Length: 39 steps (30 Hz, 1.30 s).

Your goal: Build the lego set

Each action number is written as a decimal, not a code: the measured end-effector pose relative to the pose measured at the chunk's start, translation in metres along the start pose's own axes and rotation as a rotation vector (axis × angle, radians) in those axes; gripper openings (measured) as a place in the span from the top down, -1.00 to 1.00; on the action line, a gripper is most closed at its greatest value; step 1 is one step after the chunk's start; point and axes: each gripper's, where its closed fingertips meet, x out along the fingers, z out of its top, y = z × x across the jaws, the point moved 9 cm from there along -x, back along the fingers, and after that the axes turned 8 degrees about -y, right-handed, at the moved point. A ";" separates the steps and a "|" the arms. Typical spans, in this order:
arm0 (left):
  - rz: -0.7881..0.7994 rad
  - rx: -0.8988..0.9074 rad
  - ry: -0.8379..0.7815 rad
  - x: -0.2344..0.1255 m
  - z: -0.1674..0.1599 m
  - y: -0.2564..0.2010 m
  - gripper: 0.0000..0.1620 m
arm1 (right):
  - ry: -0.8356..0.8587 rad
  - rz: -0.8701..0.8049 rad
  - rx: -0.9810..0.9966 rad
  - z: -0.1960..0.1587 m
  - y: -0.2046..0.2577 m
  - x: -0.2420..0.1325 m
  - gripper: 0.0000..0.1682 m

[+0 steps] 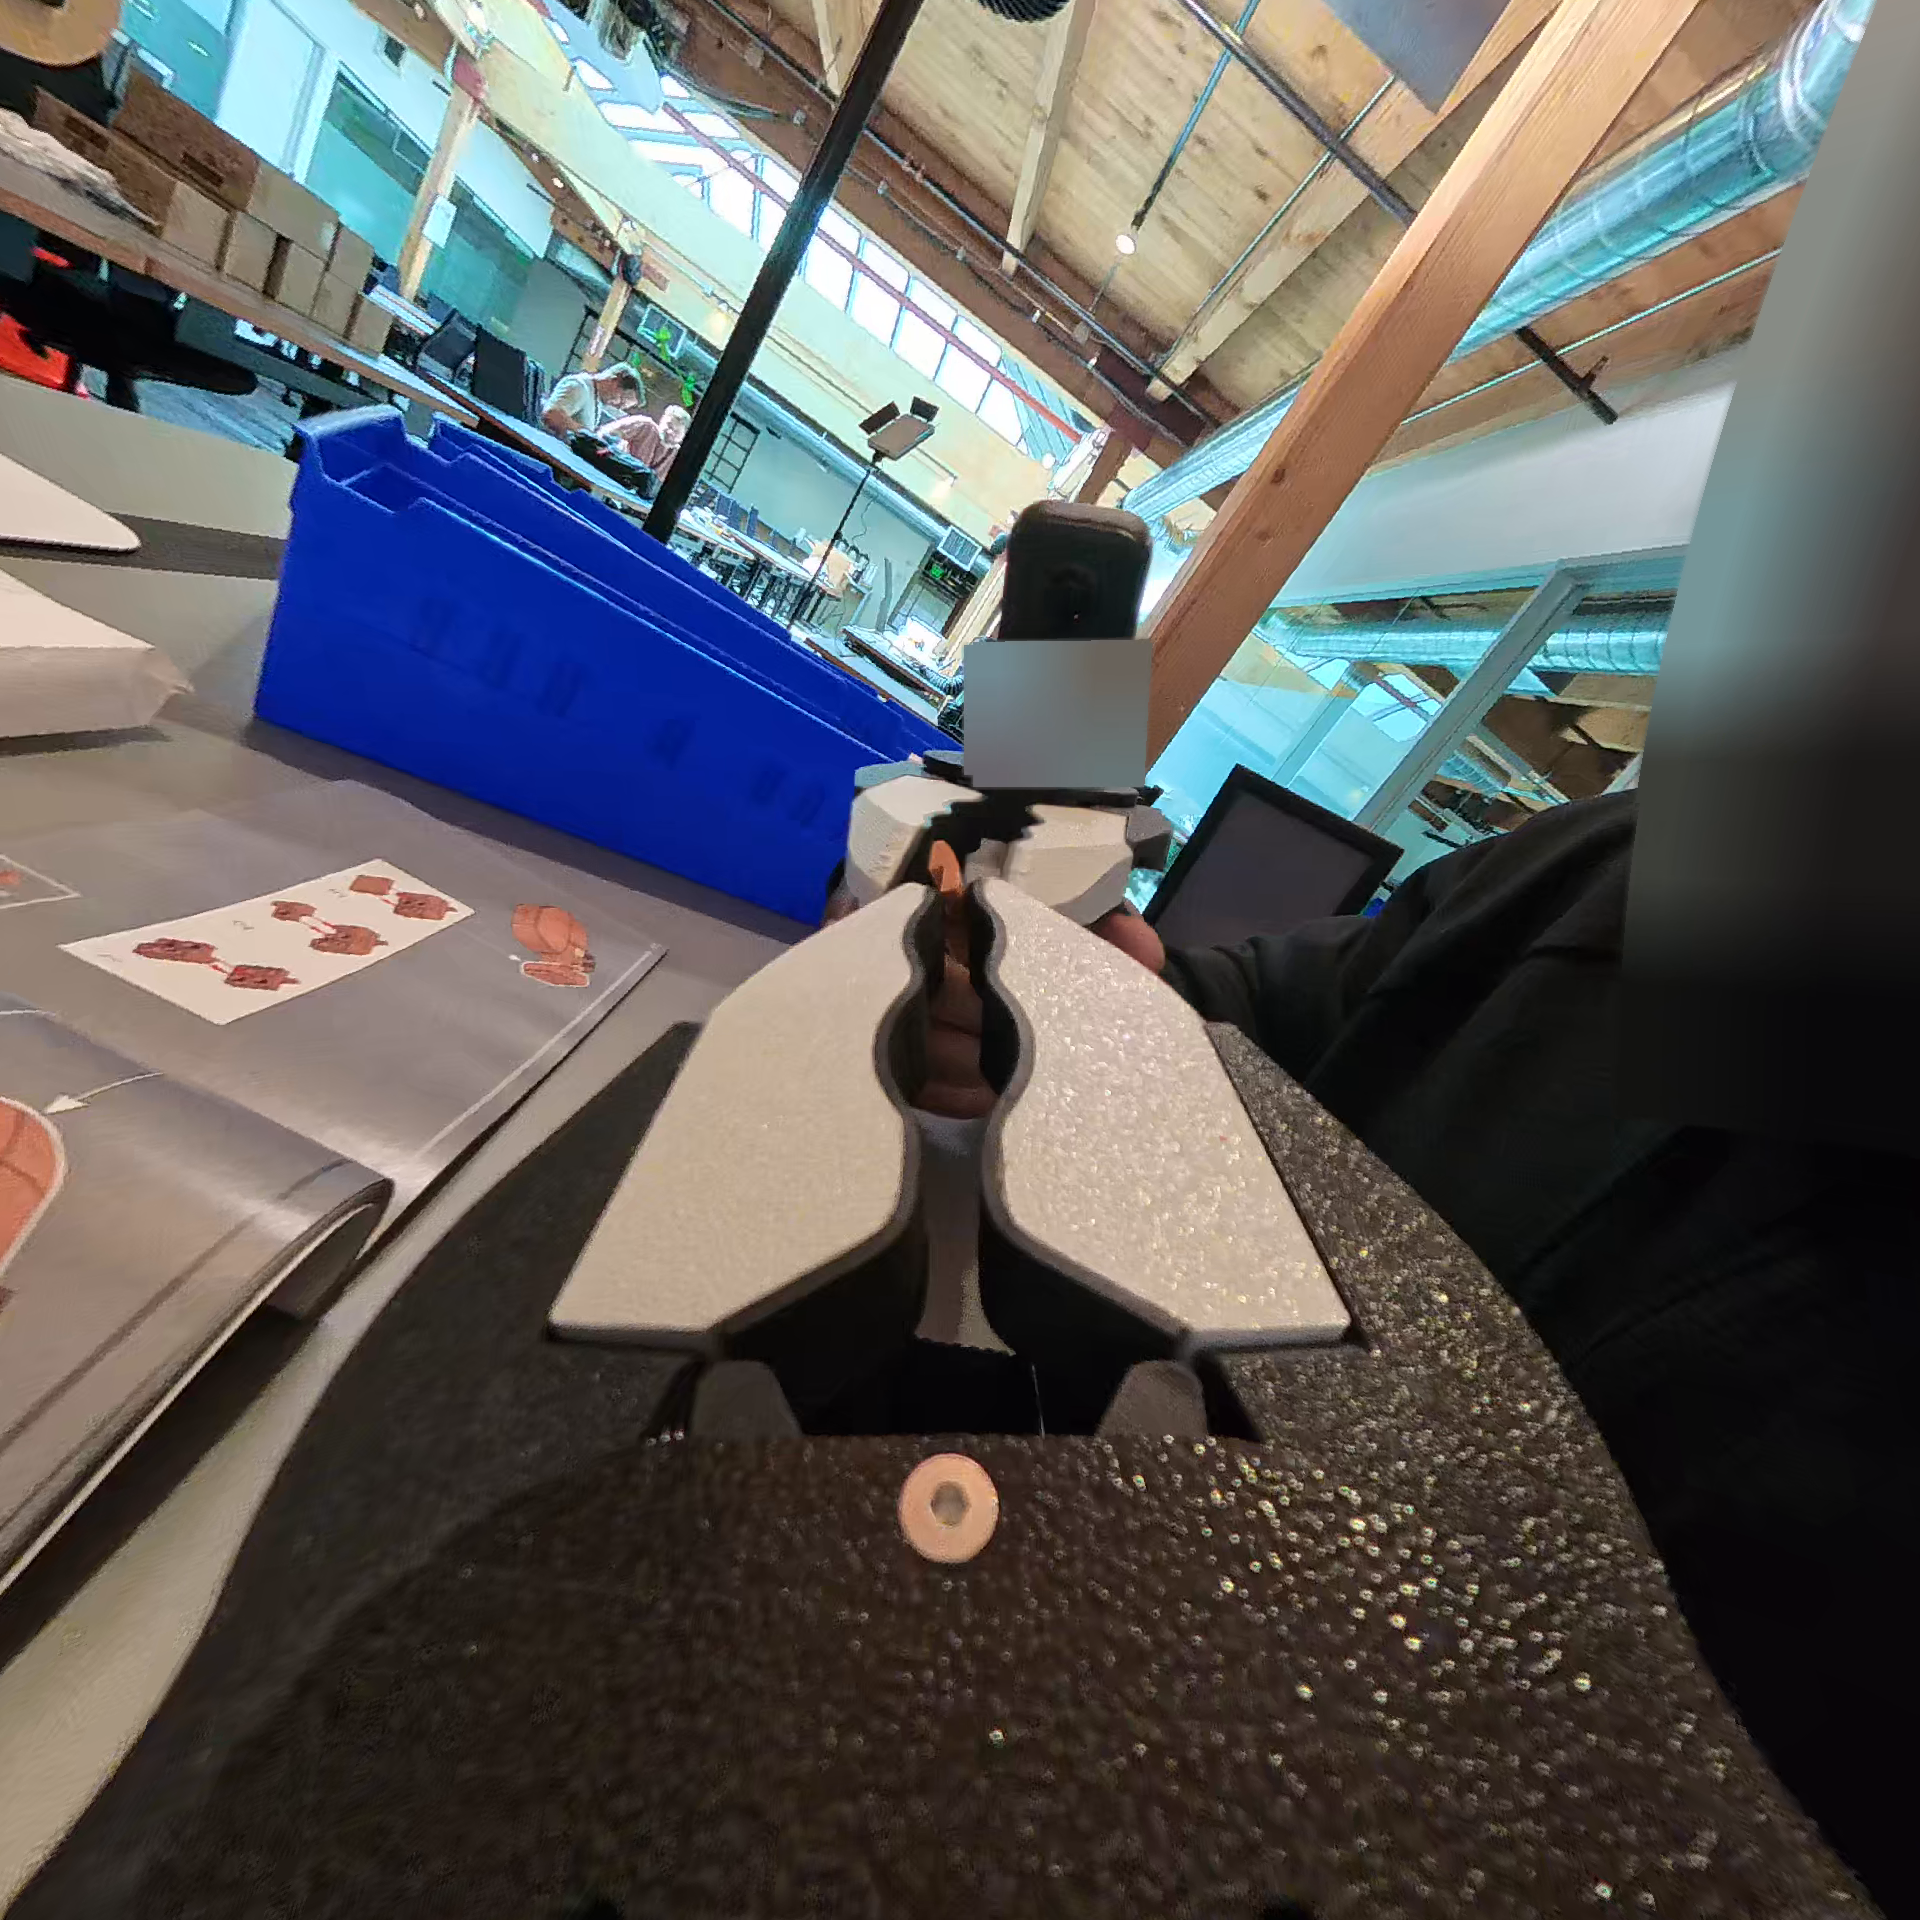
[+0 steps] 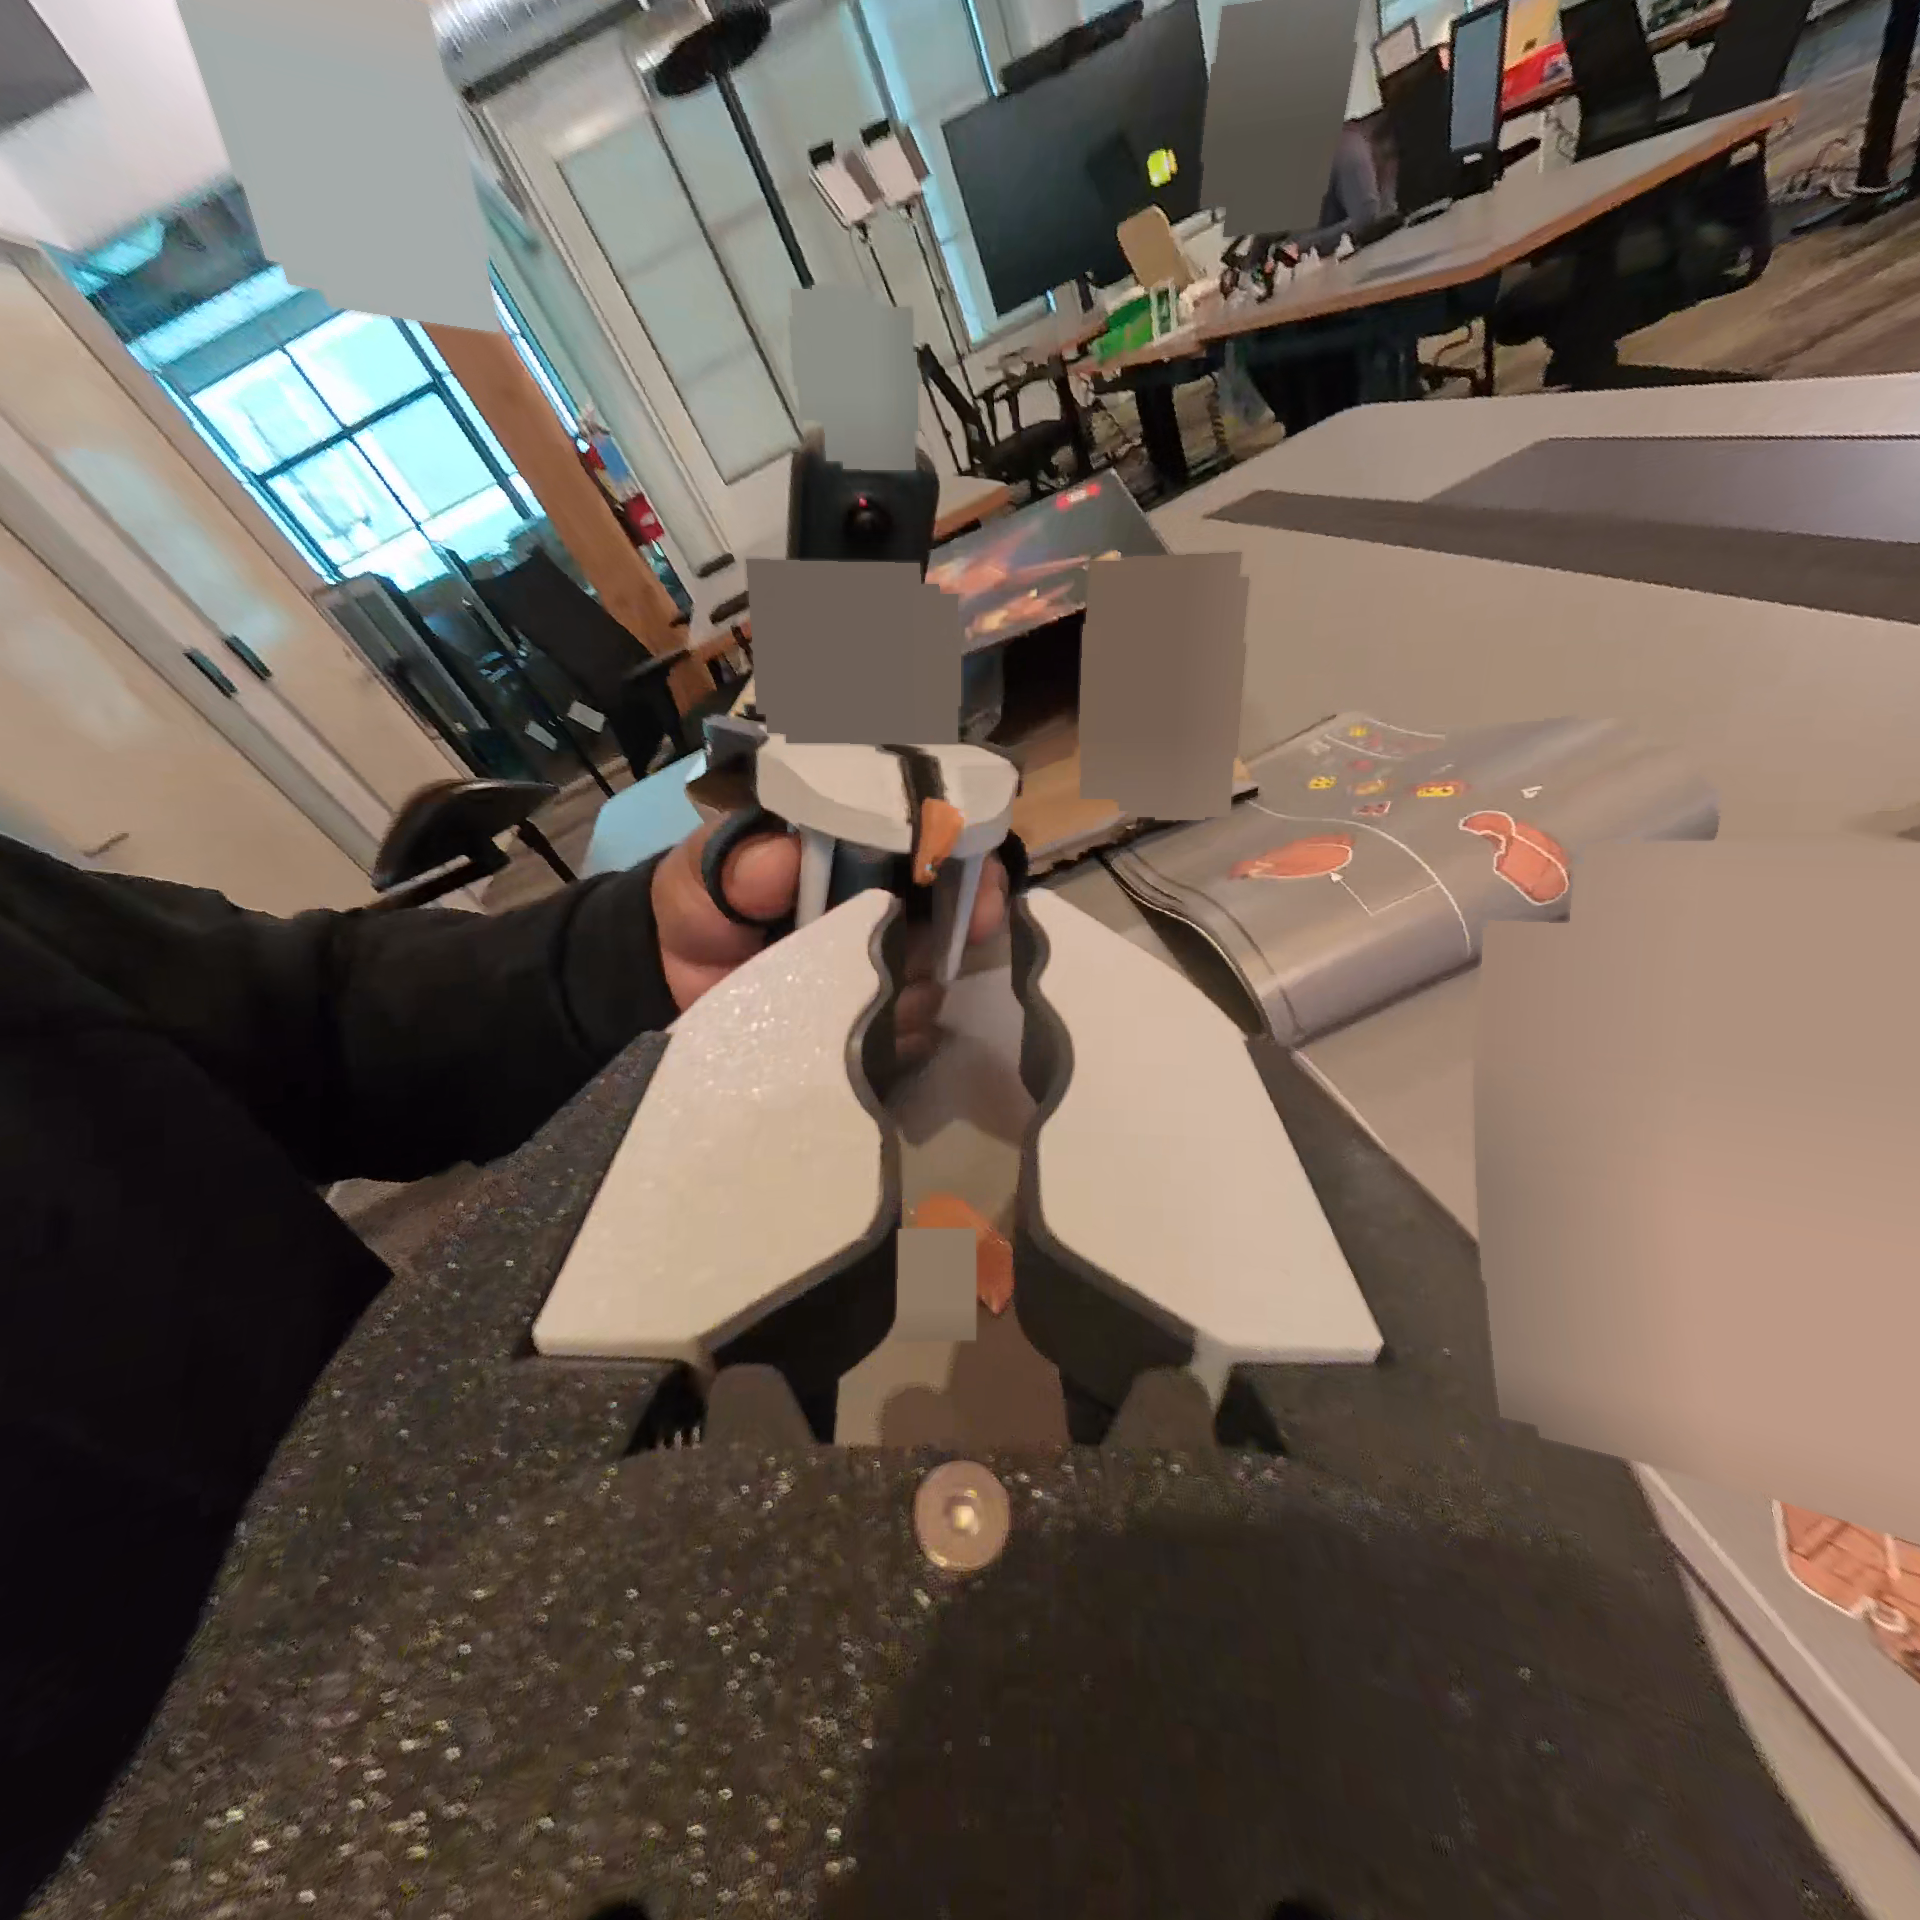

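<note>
My left gripper (image 1: 951, 899) is shut on a small orange lego piece (image 1: 943, 871) that sticks out past its tips. The right wrist view shows this gripper (image 2: 925, 826) from the front with the orange piece (image 2: 940, 831) pinched in it. My right gripper (image 2: 956, 914) is open and empty, and points at the left one from close by. It faces me in the left wrist view (image 1: 987, 847). Both are held above the grey table. More orange lego (image 2: 995, 1273) lies on the table under the right gripper, partly hidden.
An open instruction booklet (image 1: 312, 987) lies on the table, also in the right wrist view (image 2: 1403, 883). A blue bin (image 1: 520, 644) stands behind it. A lego box (image 2: 1039, 582) stands at the back. A person's hand (image 2: 717, 925) in a black sleeve holds the left gripper. My left and right fingertips are right by each other.
</note>
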 end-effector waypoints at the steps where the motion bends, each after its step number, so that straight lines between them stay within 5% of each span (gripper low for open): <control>1: -0.006 0.003 0.007 0.001 -0.001 0.000 0.96 | -0.011 0.019 0.011 0.000 0.001 0.000 0.77; 17: -0.025 0.025 0.159 0.003 -0.002 -0.004 0.85 | 0.014 0.056 0.040 -0.002 0.003 -0.003 0.96; 27: 0.245 0.157 0.849 0.000 -0.043 0.005 0.69 | 0.173 0.029 -0.039 -0.014 0.010 -0.014 0.95; 33: 0.271 0.231 0.982 0.002 -0.049 0.000 0.58 | 0.228 0.005 -0.113 -0.017 0.012 -0.015 0.95; 39: 0.257 0.273 1.035 0.003 -0.053 -0.003 0.81 | 0.308 -0.026 -0.118 -0.026 0.014 -0.012 0.95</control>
